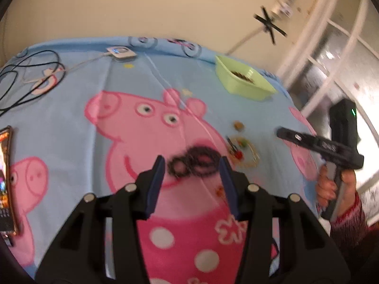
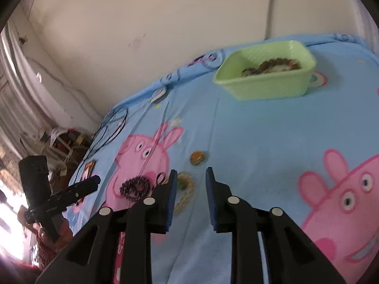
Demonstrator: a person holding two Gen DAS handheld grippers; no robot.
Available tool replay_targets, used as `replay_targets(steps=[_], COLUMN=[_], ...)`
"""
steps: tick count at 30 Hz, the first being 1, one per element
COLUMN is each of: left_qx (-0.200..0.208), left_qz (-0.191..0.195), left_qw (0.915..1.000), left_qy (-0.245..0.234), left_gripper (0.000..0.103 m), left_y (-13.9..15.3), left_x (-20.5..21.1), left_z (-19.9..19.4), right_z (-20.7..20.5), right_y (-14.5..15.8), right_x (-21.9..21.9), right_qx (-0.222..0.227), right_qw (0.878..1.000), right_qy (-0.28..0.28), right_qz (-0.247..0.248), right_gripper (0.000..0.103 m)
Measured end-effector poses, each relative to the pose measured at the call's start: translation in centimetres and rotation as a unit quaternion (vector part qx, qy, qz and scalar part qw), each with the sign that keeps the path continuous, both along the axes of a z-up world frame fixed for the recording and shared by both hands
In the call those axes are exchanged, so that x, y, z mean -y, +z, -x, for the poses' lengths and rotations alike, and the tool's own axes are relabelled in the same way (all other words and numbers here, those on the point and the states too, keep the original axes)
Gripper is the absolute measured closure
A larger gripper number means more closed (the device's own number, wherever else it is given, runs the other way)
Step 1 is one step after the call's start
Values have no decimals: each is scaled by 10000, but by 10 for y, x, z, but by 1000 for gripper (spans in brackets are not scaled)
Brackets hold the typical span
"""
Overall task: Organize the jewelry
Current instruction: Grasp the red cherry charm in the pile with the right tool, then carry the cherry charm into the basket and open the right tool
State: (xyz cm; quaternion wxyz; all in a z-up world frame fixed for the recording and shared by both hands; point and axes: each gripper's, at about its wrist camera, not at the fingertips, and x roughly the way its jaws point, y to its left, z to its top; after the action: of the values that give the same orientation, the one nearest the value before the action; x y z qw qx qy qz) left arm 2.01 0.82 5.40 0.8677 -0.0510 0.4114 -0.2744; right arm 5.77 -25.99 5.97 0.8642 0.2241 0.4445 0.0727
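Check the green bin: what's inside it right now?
The green bin holds a dark brown beaded string along its far side, with something pale beneath. The near wall hides the bottom, and blur prevents counting pieces.

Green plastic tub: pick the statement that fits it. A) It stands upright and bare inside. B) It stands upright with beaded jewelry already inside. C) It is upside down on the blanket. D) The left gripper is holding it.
B: the green plastic tub stands upright at the far side of the blue cartoon blanket, with brown beaded jewelry showing inside it and no gripper near it.
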Motion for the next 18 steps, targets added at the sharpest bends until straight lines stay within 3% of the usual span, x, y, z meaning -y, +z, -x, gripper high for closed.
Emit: replay_targets(steps=[2, 6, 11, 13, 14, 15, 18], left_qx=[64, 252, 181, 156, 166, 75, -23], left_qz=[-124, -563, -950, -1090, -1080, -1035, -925], left_qw=[9998, 9972, 9941, 9931, 9930, 9931, 9941], left_qy=[-125, -417, -485, -395, -450, -545, -567], left_gripper=[41, 41, 41, 46, 77, 91, 93], left_y=[-4, -12, -32, -40, -39, -40, -38], left_x=[12, 36, 59, 64, 65, 67, 65], left_z=[11, 24, 19, 12, 13, 11, 9], right_z=[-2, -10, -22, -28, -30, -31, -27], right_y=[-2, -5, -21, -32, -38, -38, -29], right_x=[-18, -59, -79, -77, -75, -71, -56], right_qx=[-20, -56, -241, -393, -450, -436, -318], right_qw=[9996, 9939, 9878, 9883, 9887, 9899, 9930], right_qy=[267, 978, 1302, 1302, 1285, 1240, 1135], right_qz=[113, 505, 825, 692, 626, 534, -107], right_gripper=[97, 97, 97, 103, 103, 103, 103])
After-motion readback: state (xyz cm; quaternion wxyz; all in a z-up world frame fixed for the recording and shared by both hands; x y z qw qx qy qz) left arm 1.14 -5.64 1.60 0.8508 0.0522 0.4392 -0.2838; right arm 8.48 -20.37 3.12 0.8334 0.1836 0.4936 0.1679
